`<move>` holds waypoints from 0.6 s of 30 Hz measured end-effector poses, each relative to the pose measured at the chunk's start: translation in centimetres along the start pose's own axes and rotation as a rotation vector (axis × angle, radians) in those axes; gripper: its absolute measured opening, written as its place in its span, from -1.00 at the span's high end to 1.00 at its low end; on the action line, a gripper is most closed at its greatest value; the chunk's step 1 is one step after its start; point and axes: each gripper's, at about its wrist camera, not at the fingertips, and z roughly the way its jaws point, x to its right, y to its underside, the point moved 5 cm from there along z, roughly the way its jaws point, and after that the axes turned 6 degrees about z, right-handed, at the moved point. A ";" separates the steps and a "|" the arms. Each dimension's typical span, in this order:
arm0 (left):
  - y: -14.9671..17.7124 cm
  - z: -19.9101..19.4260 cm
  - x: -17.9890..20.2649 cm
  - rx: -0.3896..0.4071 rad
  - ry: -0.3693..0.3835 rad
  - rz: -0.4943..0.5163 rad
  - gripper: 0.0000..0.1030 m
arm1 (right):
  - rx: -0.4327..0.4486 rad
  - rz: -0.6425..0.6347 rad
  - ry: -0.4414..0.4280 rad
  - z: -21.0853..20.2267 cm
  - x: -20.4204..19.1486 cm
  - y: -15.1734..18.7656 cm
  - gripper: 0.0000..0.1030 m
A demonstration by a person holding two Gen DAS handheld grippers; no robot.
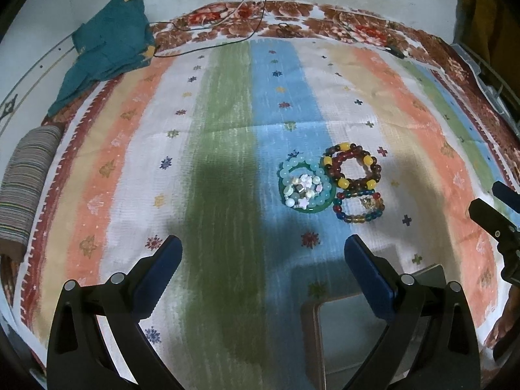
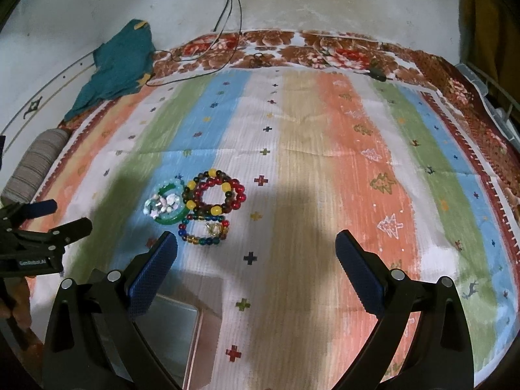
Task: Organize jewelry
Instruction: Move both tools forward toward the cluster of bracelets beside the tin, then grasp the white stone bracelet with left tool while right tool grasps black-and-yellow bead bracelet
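Note:
Several bead bracelets lie together on a striped cloth point(image 1: 227, 149). A green bangle with pale aqua beads and small charms point(image 1: 306, 187) point(image 2: 165, 205) sits left. A red, brown and yellow bead bracelet point(image 1: 352, 165) point(image 2: 214, 192) lies to its right. A multicolour glass bead bracelet point(image 1: 359, 207) point(image 2: 204, 230) lies nearest me. My left gripper point(image 1: 263, 253) is open and empty, short of the beads. My right gripper point(image 2: 256, 247) is open and empty, to the right of them. A shallow tray with a brown rim point(image 1: 312, 341) point(image 2: 195, 334) lies close below the grippers.
A teal cloth point(image 1: 110, 48) lies at the far left. A striped rolled cloth point(image 1: 26, 188) rests at the left edge. Cables point(image 1: 208, 42) trail across the far floral border. The right gripper shows at the left view's right edge point(image 1: 497, 224).

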 end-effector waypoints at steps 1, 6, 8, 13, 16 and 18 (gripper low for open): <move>-0.1 0.2 0.0 -0.001 0.002 0.000 -0.89 | -0.002 -0.005 0.000 0.2 -0.1 -0.1 -0.92; -0.6 1.2 0.1 -0.020 0.033 -0.013 -0.89 | -0.019 -0.035 0.000 1.5 -0.8 -0.2 -0.92; -0.8 1.7 0.0 -0.027 0.040 -0.017 -0.89 | -0.025 -0.038 0.000 1.9 -1.0 -0.2 -0.92; -1.0 3.0 -0.1 -0.053 0.055 -0.030 -0.81 | -0.037 -0.030 0.004 2.8 -0.9 -0.4 -0.92; -1.3 3.7 -0.2 -0.064 0.062 -0.037 -0.79 | -0.044 -0.029 0.008 3.4 -0.9 -0.5 -0.91; -1.4 4.2 -0.3 -0.071 0.068 -0.036 -0.75 | -0.049 -0.028 0.010 3.9 -0.9 -0.6 -0.91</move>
